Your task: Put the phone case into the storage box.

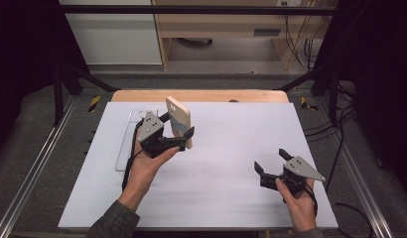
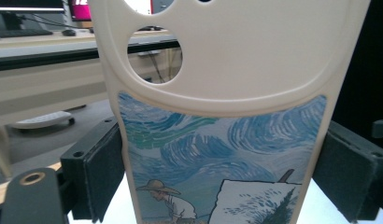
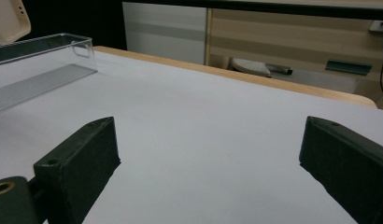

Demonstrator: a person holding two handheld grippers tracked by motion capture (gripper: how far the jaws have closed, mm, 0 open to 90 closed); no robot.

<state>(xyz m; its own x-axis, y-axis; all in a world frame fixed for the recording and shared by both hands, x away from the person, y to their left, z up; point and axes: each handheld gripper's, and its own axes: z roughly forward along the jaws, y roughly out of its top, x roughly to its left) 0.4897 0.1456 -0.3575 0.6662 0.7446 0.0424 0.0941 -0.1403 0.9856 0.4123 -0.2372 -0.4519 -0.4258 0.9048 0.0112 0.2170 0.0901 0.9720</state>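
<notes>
Between the left gripper's [image 1: 177,133] fingers [image 2: 103,179] a cream phone case [image 2: 227,140] stands upright, clamped by its two long edges; its back bears a painted scene of blue swirls and a figure in a straw hat. Seen from above, the case [image 1: 178,120] is held off the white worktop [image 1: 226,148], just beside a clear plastic tray [image 1: 126,144] lying at the left. Well apart at the right, the right gripper [image 1: 272,160] hovers low with fingers [image 3: 82,163] spread wide, holding nothing.
</notes>
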